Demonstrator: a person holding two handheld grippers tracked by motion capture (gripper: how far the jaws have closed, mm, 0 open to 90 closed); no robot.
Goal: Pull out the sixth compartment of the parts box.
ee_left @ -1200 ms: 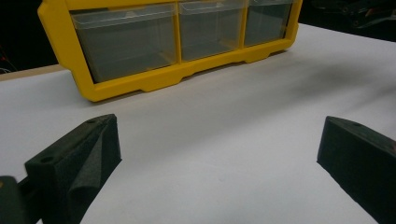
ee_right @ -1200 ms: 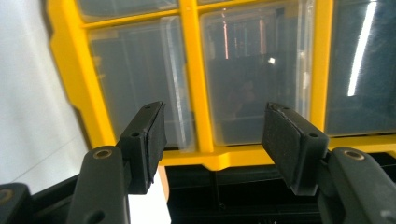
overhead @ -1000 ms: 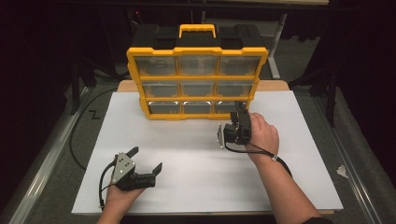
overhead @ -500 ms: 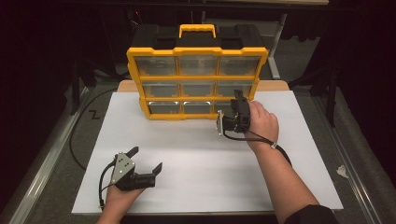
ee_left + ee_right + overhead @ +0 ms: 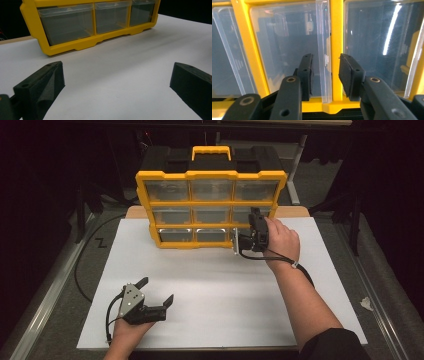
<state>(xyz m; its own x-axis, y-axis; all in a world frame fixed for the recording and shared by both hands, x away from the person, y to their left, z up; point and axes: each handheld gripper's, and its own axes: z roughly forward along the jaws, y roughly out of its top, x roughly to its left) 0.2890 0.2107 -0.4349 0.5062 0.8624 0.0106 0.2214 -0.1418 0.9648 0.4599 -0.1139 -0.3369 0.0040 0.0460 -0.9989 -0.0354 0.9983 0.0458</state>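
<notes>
Dark surroundings close in on a table (image 5: 210,320) covered by a white sheet, on which a yellow organiser (image 5: 212,205) with clear drawers in three rows of three is stood upright at the far side, its black body and yellow handle (image 5: 212,153) behind and above. At the organiser's lower right, the right gripper (image 5: 254,222) is held up by a hand (image 5: 280,240) against the front of the cabinet, at the seam between the middle and bottom rows. In the right gripper view, the jaws are seen parted a little on either side of a clear drawer lip (image 5: 323,60) and the yellow bar (image 5: 336,50) just beside it; the left pad lies close to the lip, the right pad just beside the bar, and whether either pad touches cannot be told. The drawer (image 5: 284,50) behind the lip is seated in its frame. Well apart, near the table's front left, the left gripper (image 5: 156,292) is held low over the sheet by the other hand (image 5: 129,330), its cable looped beside it. Its jaws are spread wide with nothing between them, as the left gripper view confirms, with bare sheet between the two pads and the organiser's bottom row (image 5: 95,20) seen farther off.
</notes>
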